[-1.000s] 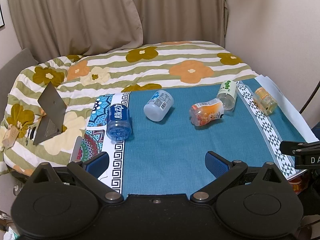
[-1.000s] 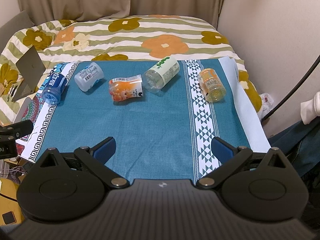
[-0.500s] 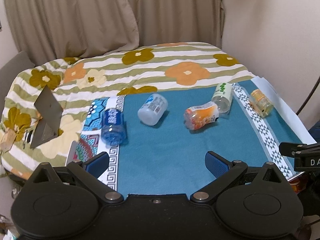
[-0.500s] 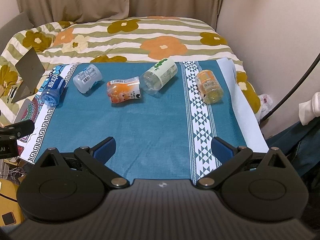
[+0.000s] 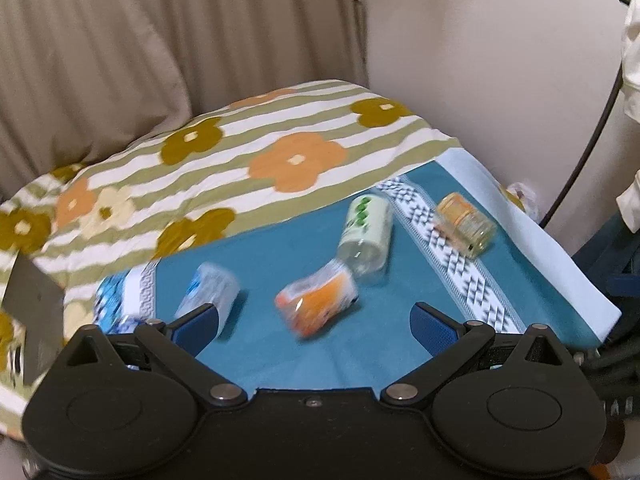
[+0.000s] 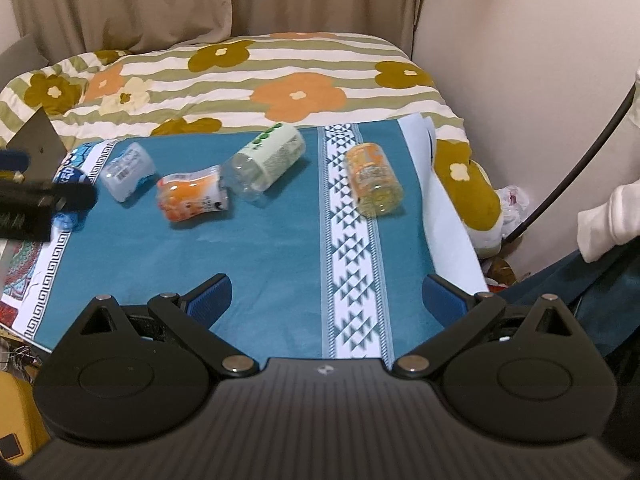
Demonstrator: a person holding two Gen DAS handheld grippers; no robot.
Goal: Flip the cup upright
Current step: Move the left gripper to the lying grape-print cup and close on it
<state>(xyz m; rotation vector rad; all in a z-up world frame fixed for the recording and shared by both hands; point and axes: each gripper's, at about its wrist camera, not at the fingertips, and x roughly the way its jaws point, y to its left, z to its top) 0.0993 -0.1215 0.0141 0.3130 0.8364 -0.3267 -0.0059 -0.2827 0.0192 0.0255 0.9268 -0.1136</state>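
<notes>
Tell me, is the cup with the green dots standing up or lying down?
Lying down. The green-dot cup rests on its side on the teal cloth, touching the orange cup.

1. The left claw (image 5: pixel 314 322) has a matte black body, two round housings and silver pivot screws.
2. Its fingertips (image 5: pixel 434 326) carry blue ribbed pads.
3. The right claw (image 6: pixel 326 300) matches, with a ridged black top and a small emblem.

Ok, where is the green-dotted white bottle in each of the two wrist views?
Left wrist: the green-dotted bottle lies right of centre, above the open left gripper.
Right wrist: the same bottle lies upper middle, far beyond the open right gripper.
Shared landmark: the white triangle-patterned stripe just right of it.
</notes>
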